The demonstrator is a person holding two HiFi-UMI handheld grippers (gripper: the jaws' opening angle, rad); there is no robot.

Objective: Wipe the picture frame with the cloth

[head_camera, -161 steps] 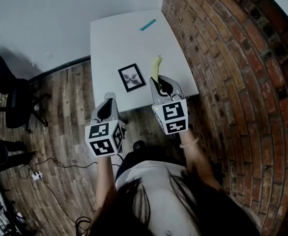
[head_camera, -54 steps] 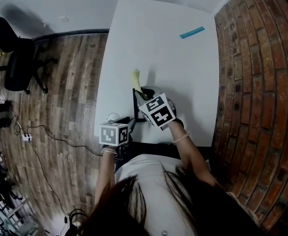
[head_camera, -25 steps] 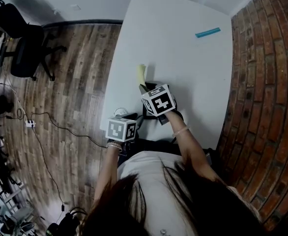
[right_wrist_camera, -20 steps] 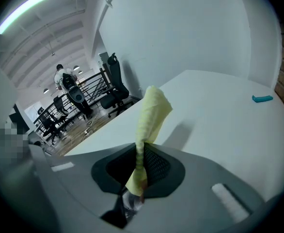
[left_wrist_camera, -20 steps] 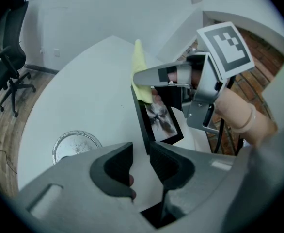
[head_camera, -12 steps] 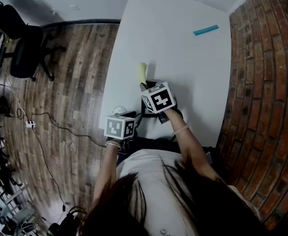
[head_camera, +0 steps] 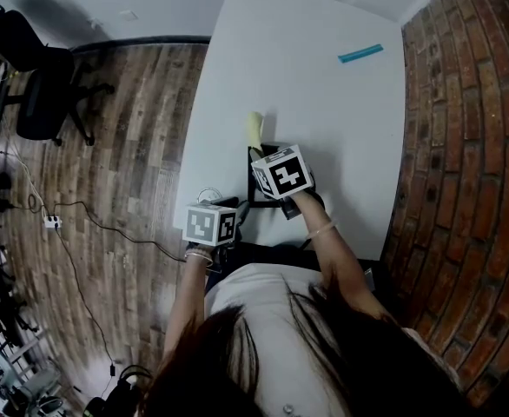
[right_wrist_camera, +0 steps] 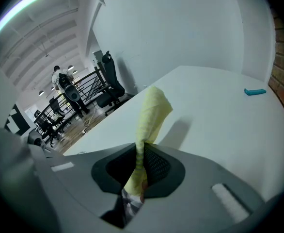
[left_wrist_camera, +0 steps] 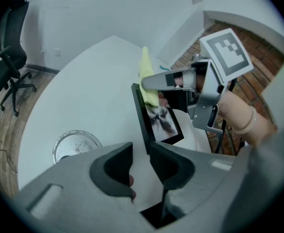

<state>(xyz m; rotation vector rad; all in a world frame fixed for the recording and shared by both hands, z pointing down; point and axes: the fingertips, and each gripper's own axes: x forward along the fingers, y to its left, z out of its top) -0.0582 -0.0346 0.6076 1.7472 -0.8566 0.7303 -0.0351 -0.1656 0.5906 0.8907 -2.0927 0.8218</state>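
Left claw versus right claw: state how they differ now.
The left claw clamps the edge of the black picture frame; the right claw pinches the soft yellow cloth. The left claw sits nearer the person; the right claw reaches over the frame's face. Both are shut on something.

Bright, even light; the cloth (right_wrist_camera: 150, 111) throws a soft shadow, fisheye edges bend and darken

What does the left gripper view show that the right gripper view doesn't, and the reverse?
Left only: the left gripper shut on the edge of the frame, and a metal disc. Right only: a teal strip and a distant railing. Both: the yellow cloth in the right gripper, the white table, a black chair, and at least a sliver of the frame.
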